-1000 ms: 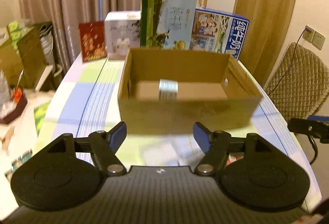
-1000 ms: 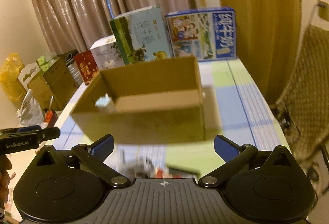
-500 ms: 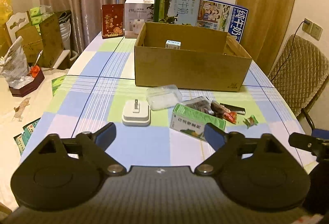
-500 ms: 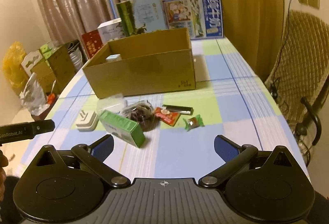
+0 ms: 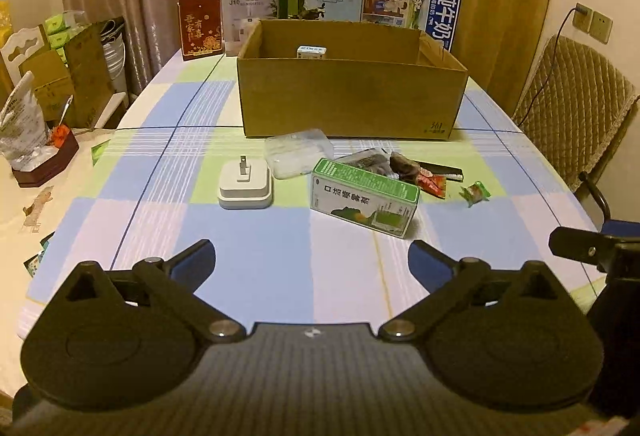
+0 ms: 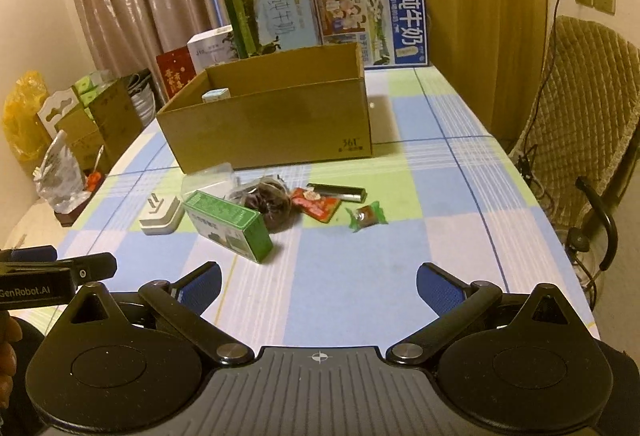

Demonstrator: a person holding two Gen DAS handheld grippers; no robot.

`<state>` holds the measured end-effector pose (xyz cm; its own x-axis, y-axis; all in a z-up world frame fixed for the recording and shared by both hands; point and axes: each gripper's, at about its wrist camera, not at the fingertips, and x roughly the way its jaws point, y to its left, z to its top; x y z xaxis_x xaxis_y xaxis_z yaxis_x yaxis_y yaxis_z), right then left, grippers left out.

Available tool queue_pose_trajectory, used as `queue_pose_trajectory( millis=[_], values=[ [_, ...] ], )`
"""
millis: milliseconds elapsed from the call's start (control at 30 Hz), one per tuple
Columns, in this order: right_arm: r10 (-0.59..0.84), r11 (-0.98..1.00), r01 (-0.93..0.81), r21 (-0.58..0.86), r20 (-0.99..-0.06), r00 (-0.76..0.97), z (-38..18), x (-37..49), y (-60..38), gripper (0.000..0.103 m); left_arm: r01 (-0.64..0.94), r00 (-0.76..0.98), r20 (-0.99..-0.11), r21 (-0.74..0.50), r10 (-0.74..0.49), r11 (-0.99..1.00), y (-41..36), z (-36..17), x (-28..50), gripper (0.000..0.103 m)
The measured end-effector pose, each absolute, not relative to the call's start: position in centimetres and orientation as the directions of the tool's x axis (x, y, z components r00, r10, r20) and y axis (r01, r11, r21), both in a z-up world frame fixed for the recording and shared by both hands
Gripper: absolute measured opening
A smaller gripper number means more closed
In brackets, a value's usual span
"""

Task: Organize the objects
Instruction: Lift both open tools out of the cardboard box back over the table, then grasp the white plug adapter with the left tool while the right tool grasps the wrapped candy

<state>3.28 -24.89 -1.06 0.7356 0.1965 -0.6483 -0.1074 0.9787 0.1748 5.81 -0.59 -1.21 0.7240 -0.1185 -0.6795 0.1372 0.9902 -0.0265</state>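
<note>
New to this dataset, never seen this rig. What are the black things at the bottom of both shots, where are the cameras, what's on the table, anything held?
There is no robot arm here. A person holds a two-finger tool in each hand, and each tool carries a fisheye camera that looks forward along its fingers. The black shapes at the bottom are the left gripper and the right gripper. Both have their jaws wide apart and hold nothing.

On the checked tablecloth stands an open cardboard box with one small box inside. In front of it lie a white plug adapter, a clear plastic case, a green carton, some snack packets and a green-wrapped candy.
</note>
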Motion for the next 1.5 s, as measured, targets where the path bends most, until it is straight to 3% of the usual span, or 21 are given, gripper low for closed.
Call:
queue_pose_trajectory(
  millis=[1500],
  values=[
    [0.152,0.988,-0.09,0.126,-0.667,0.729,-3.5,5.6,-25.9,0.101,0.138,0.709,-0.699,0.005,-0.095,0.99,-0.7,-3.8,8.1,0.102]
  ],
)
